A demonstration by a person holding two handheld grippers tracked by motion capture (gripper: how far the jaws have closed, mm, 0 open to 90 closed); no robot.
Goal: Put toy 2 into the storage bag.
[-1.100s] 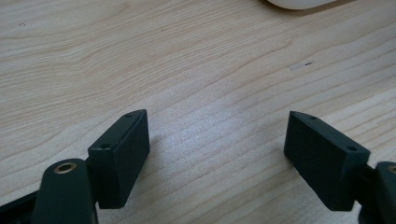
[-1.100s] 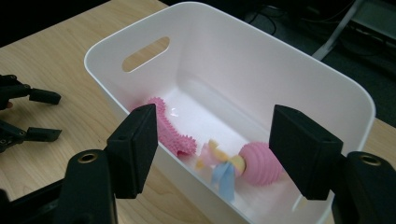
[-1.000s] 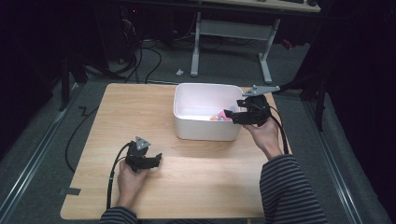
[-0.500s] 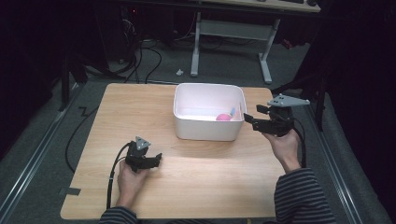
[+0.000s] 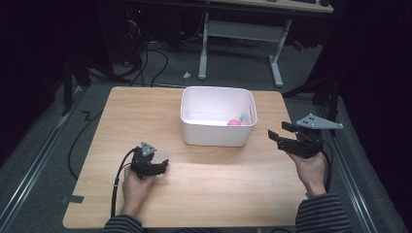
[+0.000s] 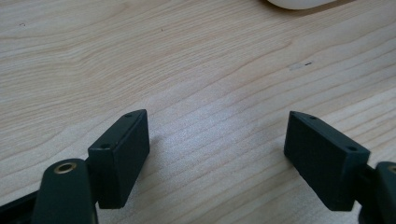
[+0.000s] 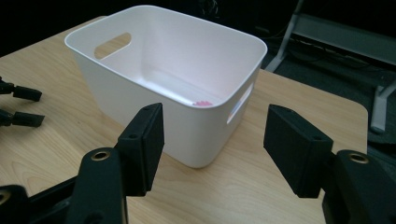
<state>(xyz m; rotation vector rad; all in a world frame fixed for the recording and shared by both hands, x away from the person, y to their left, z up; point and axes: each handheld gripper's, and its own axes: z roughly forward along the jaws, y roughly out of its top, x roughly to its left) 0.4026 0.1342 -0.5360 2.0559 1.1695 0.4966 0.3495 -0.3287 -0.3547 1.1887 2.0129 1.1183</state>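
The right gripper (image 5: 279, 137) has moved. A second ago it was up at the right edge of the bin (image 5: 217, 116), over the rim. Now it is lower and further right in the high view, near the right edge of the table (image 5: 145, 111), apart from the bin. Its jaws are wide open and hold nothing. The left gripper (image 5: 163, 166) has stayed in the same spot, at the lower left of the middle, down on the wood. Its jaws are wide open too, with bare wood between them.

The bin is white, with round corners and a handle hole in each end. It stands in the upper middle of the table. A small pink thing (image 5: 234, 122) lies inside at the right, with a bit of blue beside it.
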